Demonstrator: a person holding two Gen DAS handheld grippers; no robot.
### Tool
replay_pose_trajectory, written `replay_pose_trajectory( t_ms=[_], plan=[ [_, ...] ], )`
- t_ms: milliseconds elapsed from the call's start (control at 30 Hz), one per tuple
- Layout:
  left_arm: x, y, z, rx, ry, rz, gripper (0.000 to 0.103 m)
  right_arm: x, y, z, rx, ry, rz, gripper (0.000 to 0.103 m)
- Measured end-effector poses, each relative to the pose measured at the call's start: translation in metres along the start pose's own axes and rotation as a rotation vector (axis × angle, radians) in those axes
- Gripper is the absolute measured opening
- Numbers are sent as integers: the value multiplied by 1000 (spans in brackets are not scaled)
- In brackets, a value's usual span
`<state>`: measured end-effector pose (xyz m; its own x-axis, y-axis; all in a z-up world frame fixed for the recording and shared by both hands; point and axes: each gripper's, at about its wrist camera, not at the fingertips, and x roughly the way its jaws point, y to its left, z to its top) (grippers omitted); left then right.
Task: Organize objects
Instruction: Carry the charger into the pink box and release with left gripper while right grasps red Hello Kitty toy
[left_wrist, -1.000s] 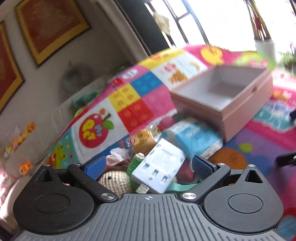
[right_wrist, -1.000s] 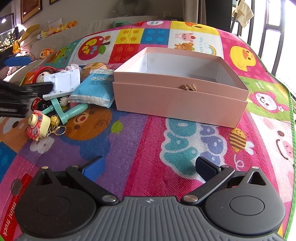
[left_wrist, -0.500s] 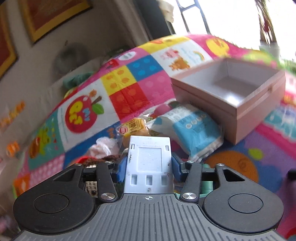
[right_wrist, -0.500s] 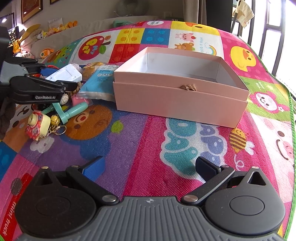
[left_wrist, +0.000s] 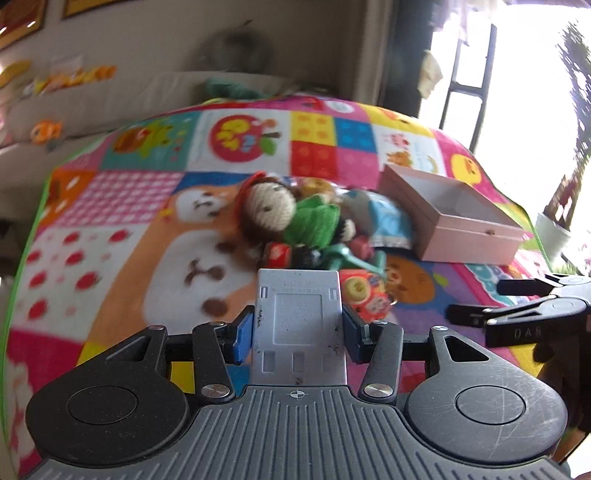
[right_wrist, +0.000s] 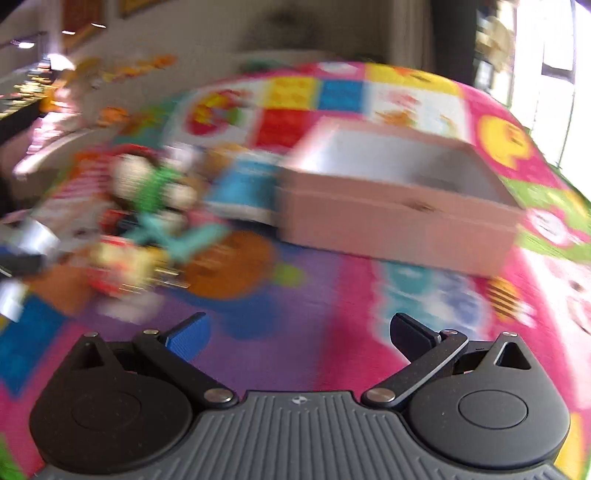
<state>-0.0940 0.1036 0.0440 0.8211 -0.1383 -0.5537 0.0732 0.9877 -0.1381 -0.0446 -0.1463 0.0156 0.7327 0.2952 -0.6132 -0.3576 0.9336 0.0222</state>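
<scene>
My left gripper (left_wrist: 298, 334) is shut on a flat white plastic charger (left_wrist: 298, 325) and holds it above the mat, back from the toy pile. The pile holds a crocheted doll in green (left_wrist: 291, 214), a blue-and-white packet (left_wrist: 388, 221), a teal tool (left_wrist: 351, 258) and a red-and-yellow toy camera (left_wrist: 364, 295). The open pink box (left_wrist: 450, 218) stands to the right of the pile and looks empty. My right gripper (right_wrist: 297, 334) is open and empty over the mat, in front of the pink box (right_wrist: 399, 218); its view is blurred.
A colourful patchwork play mat (left_wrist: 110, 236) covers the floor. A beige sofa (left_wrist: 110, 96) with small toys runs along the far wall. A bright window and a potted plant (left_wrist: 554, 229) are at the right. The right gripper shows in the left wrist view (left_wrist: 517, 306).
My left gripper closed on the white charger, lifted it off the pile and pulled back to the left. My right gripper has begun moving; its view is now blurred.
</scene>
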Motion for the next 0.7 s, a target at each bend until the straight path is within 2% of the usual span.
replay_pose_trajectory(
  t_ms=[100, 167, 333, 400, 533, 633, 700],
  plan=[
    [-6, 14, 0, -57, -33, 24, 53, 2, 44, 10, -100, -42, 66, 103],
    [-11, 23, 2, -80, -54, 33, 53, 12, 72, 15, -164, -51, 80, 101],
    [-19, 36, -1, -107, -58, 31, 53, 50, 112, 22, -240, 14, 65, 78],
    [-19, 36, -3, -104, -47, 24, 53, 51, 114, 26, -237, 6, 53, 59],
    [-20, 24, -7, -75, -25, -9, 53, 23, 91, 30, -211, -21, 71, 59],
    [-16, 7, -8, -47, -8, -54, 53, -16, 54, 27, -162, -39, 85, 59],
    [-7, -9, -5, -27, 19, -80, 53, -46, 26, 23, -125, -72, 61, 59]
  ],
)
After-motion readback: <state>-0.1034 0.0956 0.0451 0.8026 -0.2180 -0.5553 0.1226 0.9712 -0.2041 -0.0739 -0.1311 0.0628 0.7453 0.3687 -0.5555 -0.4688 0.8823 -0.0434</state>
